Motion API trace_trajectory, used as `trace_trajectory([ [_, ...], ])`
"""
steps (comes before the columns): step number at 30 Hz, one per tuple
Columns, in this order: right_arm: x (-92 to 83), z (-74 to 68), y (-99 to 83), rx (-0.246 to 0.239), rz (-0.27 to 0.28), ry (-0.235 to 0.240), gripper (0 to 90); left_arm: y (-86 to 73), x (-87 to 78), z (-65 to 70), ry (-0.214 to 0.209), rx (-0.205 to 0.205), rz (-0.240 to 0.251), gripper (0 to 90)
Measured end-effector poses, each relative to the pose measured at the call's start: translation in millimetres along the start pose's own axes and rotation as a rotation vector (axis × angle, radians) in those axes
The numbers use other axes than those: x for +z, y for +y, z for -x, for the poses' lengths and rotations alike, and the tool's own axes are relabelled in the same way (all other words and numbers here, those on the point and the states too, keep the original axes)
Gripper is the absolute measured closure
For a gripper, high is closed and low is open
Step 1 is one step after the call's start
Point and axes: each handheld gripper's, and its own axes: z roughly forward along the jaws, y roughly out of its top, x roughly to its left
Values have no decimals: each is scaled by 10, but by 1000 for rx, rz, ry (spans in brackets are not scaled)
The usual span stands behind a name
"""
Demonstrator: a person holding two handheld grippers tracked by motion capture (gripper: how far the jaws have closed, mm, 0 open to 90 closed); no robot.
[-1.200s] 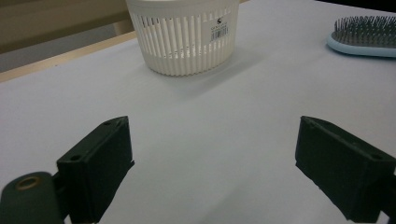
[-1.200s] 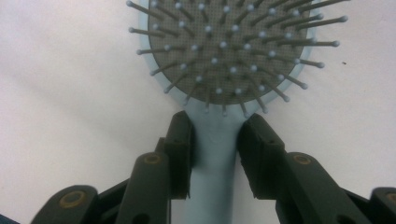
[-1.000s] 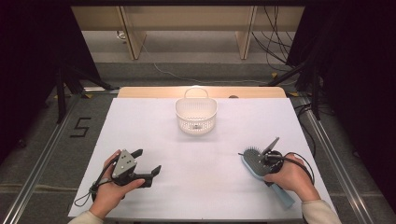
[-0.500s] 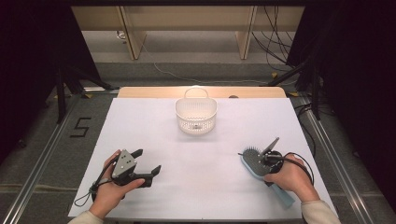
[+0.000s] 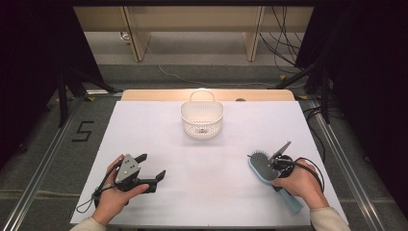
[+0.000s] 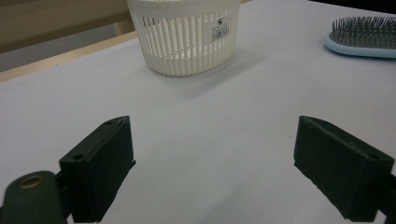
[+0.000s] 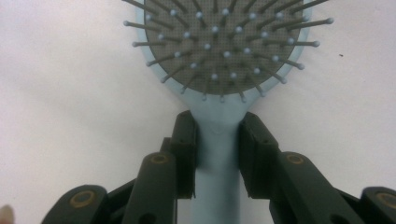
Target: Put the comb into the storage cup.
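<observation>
A light blue hairbrush lies bristles-up on the white table at the front right. My right gripper is shut on its neck just below the bristle pad, with a jaw pressed on each side of the handle. My left gripper rests at the front left, held by a hand, open with nothing between its fingers. A white slatted basket with a loop handle stands at the back middle of the table; from the left gripper it appears ahead, with the hairbrush off to the right.
The white table top ends in a wooden strip at its far edge. Metal rails run along both sides on the floor. Cables trail from each gripper toward the front edge.
</observation>
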Motion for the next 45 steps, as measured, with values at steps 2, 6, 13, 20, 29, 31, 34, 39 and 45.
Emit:
trace_trajectory([
  [2, -3, -6, 0, 0, -1, -1, 703, 1, -1, 0, -1, -1, 2, 114],
  [6, -8, -15, -4, -7, 3, -5, 704, 1, -2, -1, 0, -1, 2, 116],
  [13, -15, -14, -17, -22, 12, -5, 704, 1, -3, -7, 0, -2, 3, 117],
  [20, -32, -15, -25, -26, 33, -9, 704, 1, -4, -8, 2, -4, 4, 117],
  [29, -94, -3, -35, -12, 90, -8, 704, 3, -7, -10, 4, -8, 8, 118],
  [31, -105, 2, -37, -8, 106, -9, 704, 1, -5, -11, 5, -8, 9, 119],
  [34, -121, 6, -39, -3, 138, -7, 704, 1, -8, -11, 6, -10, 8, 119],
  [39, -158, 11, -40, 11, 202, -3, 704, 1, -9, -14, 7, -6, 6, 119],
  [45, -189, 18, -42, 20, 266, -5, 704, 2, -12, -15, 8, -7, 9, 119],
])
